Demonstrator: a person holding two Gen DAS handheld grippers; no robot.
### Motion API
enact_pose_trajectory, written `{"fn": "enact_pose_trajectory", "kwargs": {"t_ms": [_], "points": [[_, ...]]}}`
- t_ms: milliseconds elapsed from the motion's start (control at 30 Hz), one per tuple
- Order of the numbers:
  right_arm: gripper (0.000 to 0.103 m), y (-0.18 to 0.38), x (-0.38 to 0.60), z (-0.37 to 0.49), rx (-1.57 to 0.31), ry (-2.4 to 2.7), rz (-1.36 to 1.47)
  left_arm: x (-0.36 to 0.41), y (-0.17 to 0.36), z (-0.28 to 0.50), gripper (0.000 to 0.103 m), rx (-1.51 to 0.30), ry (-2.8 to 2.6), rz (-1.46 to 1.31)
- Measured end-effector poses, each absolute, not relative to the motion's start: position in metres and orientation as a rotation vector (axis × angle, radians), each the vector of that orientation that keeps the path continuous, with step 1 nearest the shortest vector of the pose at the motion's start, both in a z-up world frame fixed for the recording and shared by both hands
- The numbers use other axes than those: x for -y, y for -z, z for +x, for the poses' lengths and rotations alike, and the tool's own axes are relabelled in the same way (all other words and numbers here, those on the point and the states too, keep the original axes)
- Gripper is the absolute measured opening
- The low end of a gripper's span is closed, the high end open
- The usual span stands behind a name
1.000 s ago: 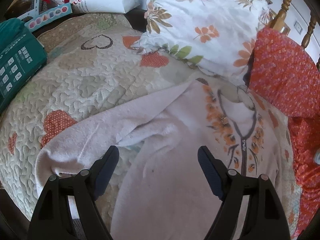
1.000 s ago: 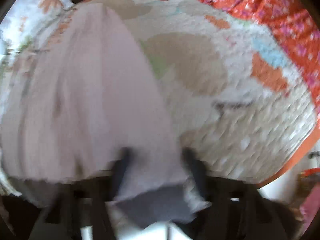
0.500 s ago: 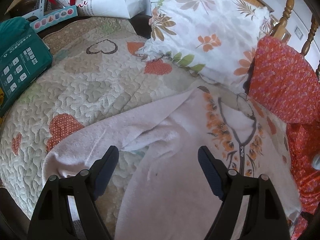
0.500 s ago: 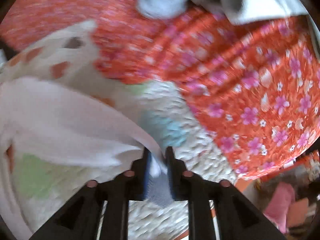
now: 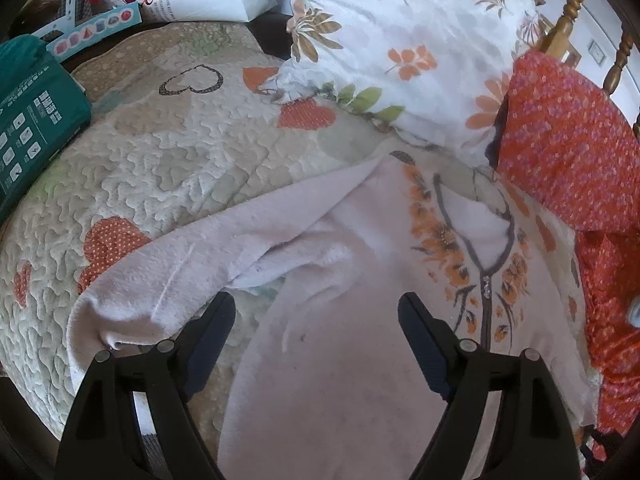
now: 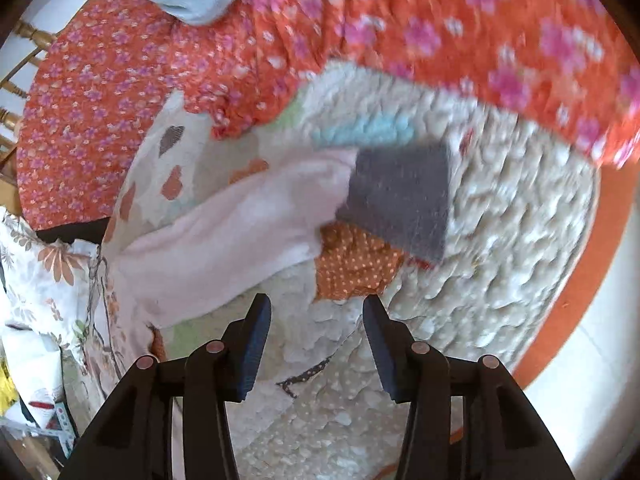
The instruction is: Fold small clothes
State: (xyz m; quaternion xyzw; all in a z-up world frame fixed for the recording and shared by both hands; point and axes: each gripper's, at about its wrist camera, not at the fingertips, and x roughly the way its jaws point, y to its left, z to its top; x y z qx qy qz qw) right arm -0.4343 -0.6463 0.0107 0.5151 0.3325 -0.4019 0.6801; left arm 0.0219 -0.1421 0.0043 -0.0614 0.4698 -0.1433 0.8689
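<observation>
Pale pink fleece fills the lower half of the left wrist view: a small sweater (image 5: 360,320) lies front-up on the quilted bedspread (image 5: 160,160), its orange flower print and grey-trimmed neckline toward the floral pillow (image 5: 400,60). One sleeve (image 5: 168,280) runs out flat to the left across the quilt, its cuff end lying just beside the left gripper (image 5: 316,340). That gripper hangs over the sweater's body with its jaws spread wide and nothing between them. A green package (image 5: 36,112) sits at the left edge of the bed, and an orange flowered cloth (image 5: 568,152) lies to the right of the pillow.

From the right wrist view, somewhat blurred, the sweater's other sleeve (image 6: 240,220) stretches out over the quilt and ends in a grey cuff (image 6: 400,200), which lies on the bedspread near the orange flowered cloth. The right gripper (image 6: 316,344) sits just short of that sleeve, jaws parted and empty, over a bare patch of quilt.

As for progress, the sweater appears to be spread out and roughly smoothed, both sleeves extended to the sides, but no fold shows yet. Judging from this layout, everything remains: each sleeve has to come in across the body, then the body has to be doubled over. A wrinkle near the left armpit may want flattening first.
</observation>
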Motion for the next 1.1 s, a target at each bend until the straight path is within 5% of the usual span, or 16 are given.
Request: {"fn": "enact_pose_trajectory", "kwargs": {"t_ms": [400,467,500,533,900,1100], "points": [[0.060,0.017,0.709,-0.441,-0.497,1.065,1.307,0.110,-0.005,0.035,0.083,-1.002,0.245,-0.207],[0.047,0.016,0.717,-0.439,-0.511,1.085,1.299,0.102,-0.006,0.037,0.083,-1.001,0.237,-0.231],[0.022,0.015,0.721,-0.434,-0.533,1.088,1.280,0.099,-0.007,0.037,0.083,-1.000,0.234,-0.238],[0.008,0.015,0.725,-0.423,-0.581,1.101,1.246,0.093,-0.009,0.039,0.083,-0.997,0.227,-0.250],[0.005,-0.068,0.585,-0.185,-0.817,0.585,0.592,0.021,-0.011,0.063,0.083,-1.016,0.121,-0.467],[0.005,-0.048,0.443,-0.068,-0.905,0.172,0.440,-0.002,-0.019,0.066,0.083,-0.983,0.101,-0.528]]}}
